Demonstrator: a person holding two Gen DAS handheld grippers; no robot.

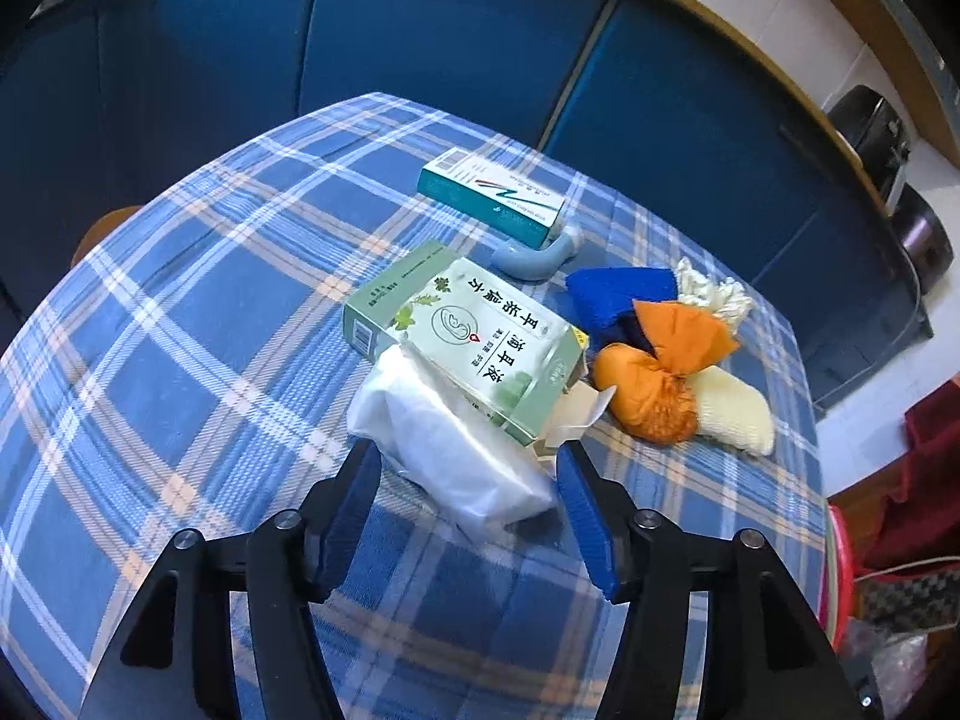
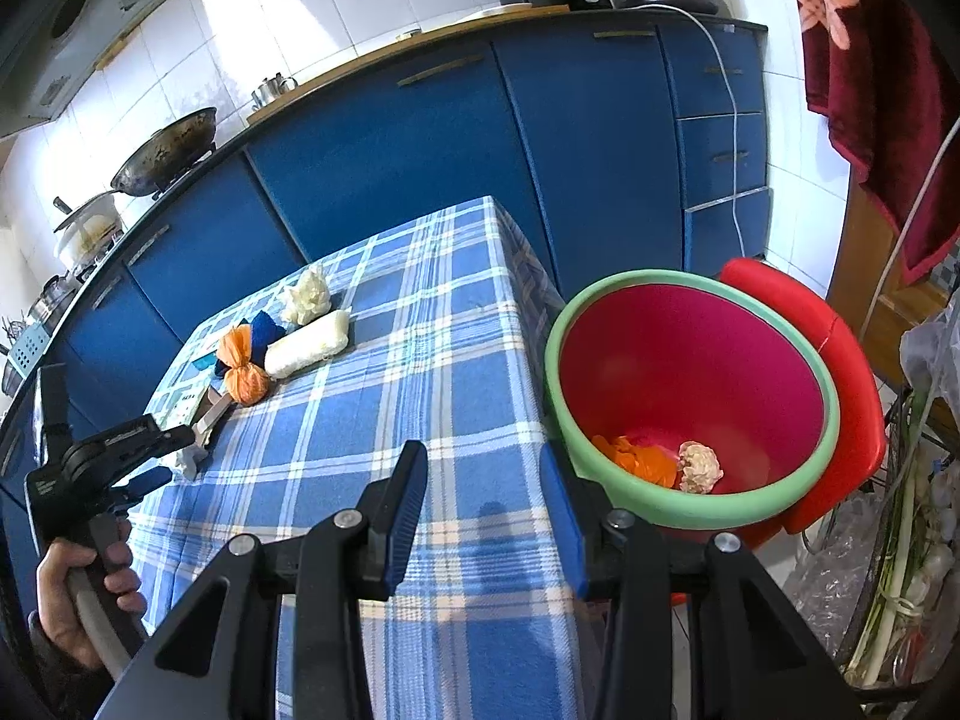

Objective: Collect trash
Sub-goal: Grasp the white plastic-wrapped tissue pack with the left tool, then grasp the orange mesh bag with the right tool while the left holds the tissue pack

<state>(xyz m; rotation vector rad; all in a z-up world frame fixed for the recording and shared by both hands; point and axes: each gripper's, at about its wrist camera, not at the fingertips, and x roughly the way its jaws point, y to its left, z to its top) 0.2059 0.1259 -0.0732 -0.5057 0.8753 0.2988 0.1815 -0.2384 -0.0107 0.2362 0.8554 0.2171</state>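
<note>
In the left wrist view my left gripper (image 1: 465, 480) is open, its jaws on either side of a crumpled white paper wad (image 1: 450, 450) on the checked tablecloth (image 1: 180, 330). A green medicine box (image 1: 474, 342) lies partly on the wad. Behind are a teal box (image 1: 492, 192), a blue cloth (image 1: 618, 294), an orange paper ball (image 1: 654, 384) and pale yellow wads (image 1: 732, 414). In the right wrist view my right gripper (image 2: 486, 504) is open and empty over the table's right edge, beside a pink bin with green rim (image 2: 690, 396) holding orange and beige scraps (image 2: 660, 462). The left gripper (image 2: 150, 438) shows at the left.
Blue kitchen cabinets (image 2: 420, 150) stand behind the table. A red stool (image 2: 840, 360) is behind the bin. A bag with green onions (image 2: 900, 570) sits at the far right. A light-blue curved object (image 1: 540, 252) lies by the teal box.
</note>
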